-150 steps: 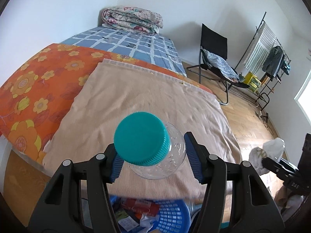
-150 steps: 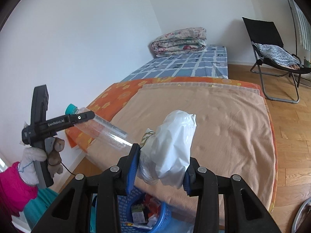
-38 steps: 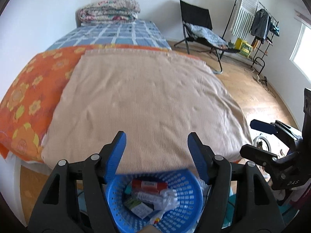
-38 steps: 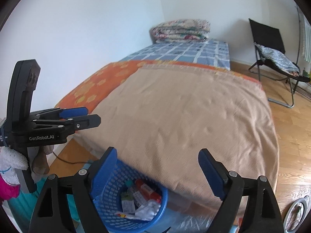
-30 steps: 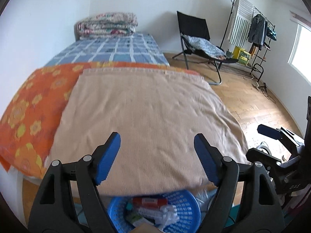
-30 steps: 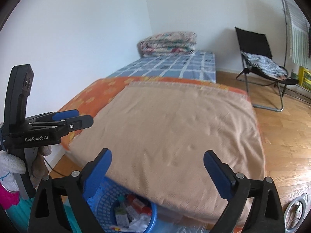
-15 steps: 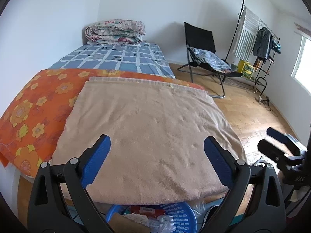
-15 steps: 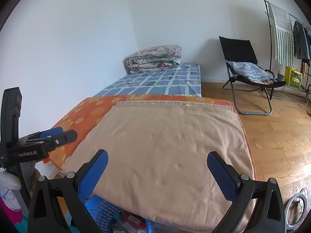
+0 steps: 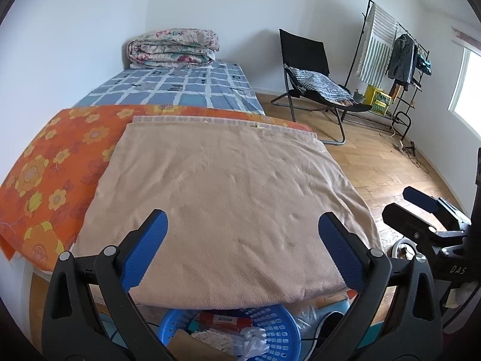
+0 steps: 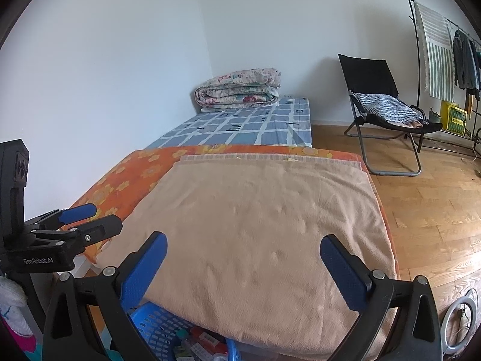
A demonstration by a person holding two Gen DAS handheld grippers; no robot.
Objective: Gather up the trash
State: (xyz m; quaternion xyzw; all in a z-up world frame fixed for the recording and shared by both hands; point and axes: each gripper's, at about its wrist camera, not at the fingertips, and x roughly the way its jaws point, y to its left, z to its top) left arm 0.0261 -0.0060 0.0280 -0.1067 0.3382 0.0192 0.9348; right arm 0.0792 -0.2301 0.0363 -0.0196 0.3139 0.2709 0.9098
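The blue basket sits on the floor at the near end of the bed, partly under the edge of the tan blanket. It is full of trash: a red packet, a white bag, bits of paper. The left gripper tips down over the blanket above the basket. Its jaws have just been opening and now stand wide, with nothing between them. The right gripper is just beside it, tipped down the same way, jaws also wide and holding nothing. An orange flower sheet lies under the blanket.
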